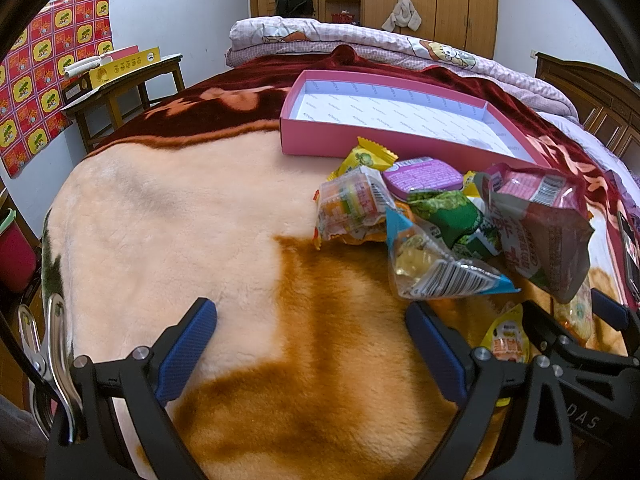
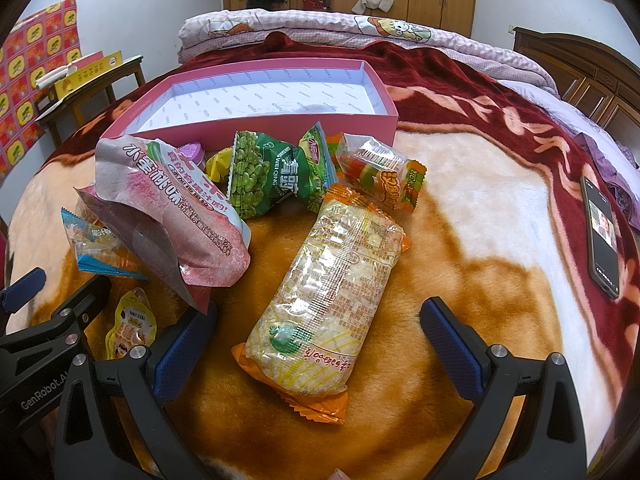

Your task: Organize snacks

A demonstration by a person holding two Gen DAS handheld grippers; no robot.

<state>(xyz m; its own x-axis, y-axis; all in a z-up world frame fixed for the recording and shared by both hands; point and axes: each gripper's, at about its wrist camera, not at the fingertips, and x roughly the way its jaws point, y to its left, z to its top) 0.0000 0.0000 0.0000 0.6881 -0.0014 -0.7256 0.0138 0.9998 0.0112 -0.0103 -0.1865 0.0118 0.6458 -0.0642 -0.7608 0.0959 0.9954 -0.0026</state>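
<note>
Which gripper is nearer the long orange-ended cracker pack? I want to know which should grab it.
Right. The right gripper is open, fingers either side of the cracker pack. The left gripper is open over bare blanket, left of the snack pile.

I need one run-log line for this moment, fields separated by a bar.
stage: before first pick | left tool: open, over blanket | right tool: open around long orange-ended packet | pink box: empty | snack pile: outside the box

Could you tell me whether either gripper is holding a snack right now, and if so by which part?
Nothing is held. The left gripper and right gripper are both open over the blanket.
</note>
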